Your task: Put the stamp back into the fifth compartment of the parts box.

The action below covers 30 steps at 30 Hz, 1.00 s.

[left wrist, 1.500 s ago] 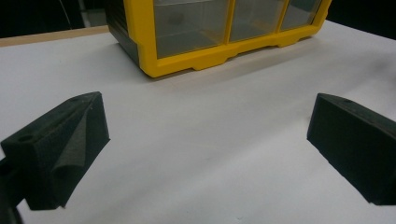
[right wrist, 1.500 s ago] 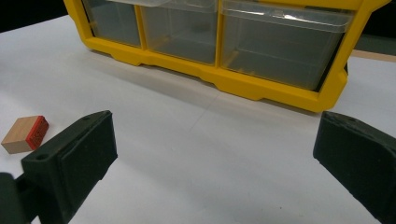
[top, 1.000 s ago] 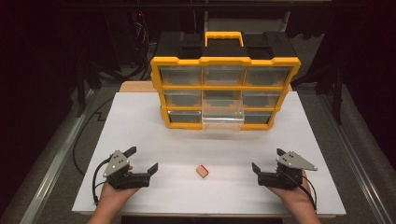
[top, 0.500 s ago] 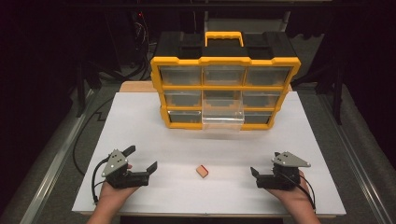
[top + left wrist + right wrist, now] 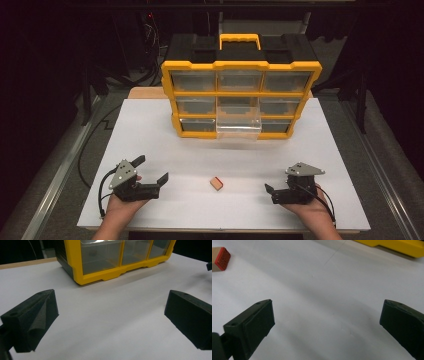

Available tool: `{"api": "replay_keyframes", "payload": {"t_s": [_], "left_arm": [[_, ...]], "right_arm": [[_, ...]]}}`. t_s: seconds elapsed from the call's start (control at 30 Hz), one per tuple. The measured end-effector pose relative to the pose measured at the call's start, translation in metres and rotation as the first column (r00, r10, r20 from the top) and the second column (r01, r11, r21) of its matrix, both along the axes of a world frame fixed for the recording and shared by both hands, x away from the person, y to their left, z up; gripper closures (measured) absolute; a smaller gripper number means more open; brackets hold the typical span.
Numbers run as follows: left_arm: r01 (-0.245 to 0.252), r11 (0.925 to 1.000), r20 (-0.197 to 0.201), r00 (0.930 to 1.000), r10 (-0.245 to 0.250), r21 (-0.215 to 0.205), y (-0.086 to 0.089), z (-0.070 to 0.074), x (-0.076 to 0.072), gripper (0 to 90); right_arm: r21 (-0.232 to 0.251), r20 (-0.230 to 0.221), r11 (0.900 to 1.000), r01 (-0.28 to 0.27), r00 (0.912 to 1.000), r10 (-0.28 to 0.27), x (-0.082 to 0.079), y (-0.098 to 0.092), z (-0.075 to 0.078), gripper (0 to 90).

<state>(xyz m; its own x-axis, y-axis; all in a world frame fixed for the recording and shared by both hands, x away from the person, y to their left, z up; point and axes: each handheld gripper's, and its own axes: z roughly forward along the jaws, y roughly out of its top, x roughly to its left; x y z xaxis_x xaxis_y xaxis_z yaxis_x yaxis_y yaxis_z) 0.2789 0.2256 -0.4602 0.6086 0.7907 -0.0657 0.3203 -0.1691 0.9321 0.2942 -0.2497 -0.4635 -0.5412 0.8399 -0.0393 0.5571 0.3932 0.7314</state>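
Both hands rest low at the near edge of the white table, palms up. The left gripper and right gripper have jaws spread, empty. Between them, well apart from each, lies a small tan wooden block with a red face.

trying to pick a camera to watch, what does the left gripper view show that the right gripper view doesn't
The left gripper view alone shows the organizer's clear drawer fronts in the yellow frame, and a strip of wooden board past the white sheet. The right gripper view alone shows the small stamp block, wooden with a red face, lying at the upper left, well ahead of its jaws. Both show their own gripper's black jaws spread wide with nothing between them, the white table sheet, and some yellow edge of the organizer.
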Motion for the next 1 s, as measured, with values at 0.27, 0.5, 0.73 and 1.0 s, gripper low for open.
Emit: {"api": "replay_keyframes", "payload": {"t_s": [0.27,0.5,0.73,1.0], "left_arm": [[-0.005,0.9999,0.011,0.9999,0.005,-0.009,0.001,0.002,-0.002,0.3],[0.005,1.0,0.009,0.9999,-0.005,-0.008,0.001,0.002,-0.002,0.3],[0.015,0.9998,0.013,0.9998,-0.015,-0.013,0.0,0.002,-0.002,0.3],[0.01,0.9995,0.019,0.9998,-0.01,-0.031,0.002,0.003,-0.003,0.3]], "right_arm": [[-0.022,-0.065,0.998,-0.062,0.996,0.061,0.002,0.007,-0.005,0.2],[-0.029,-0.066,0.994,-0.103,0.9926,0.101,0.001,0.02,-0.007,0.2],[-0.016,-0.061,0.989,-0.144,0.9878,0.143,0.003,0.037,-0.006,0.2],[-0.011,-0.051,0.98,-0.2,0.9786,0.199,0.003,0.064,-0.002,0.3]]}}
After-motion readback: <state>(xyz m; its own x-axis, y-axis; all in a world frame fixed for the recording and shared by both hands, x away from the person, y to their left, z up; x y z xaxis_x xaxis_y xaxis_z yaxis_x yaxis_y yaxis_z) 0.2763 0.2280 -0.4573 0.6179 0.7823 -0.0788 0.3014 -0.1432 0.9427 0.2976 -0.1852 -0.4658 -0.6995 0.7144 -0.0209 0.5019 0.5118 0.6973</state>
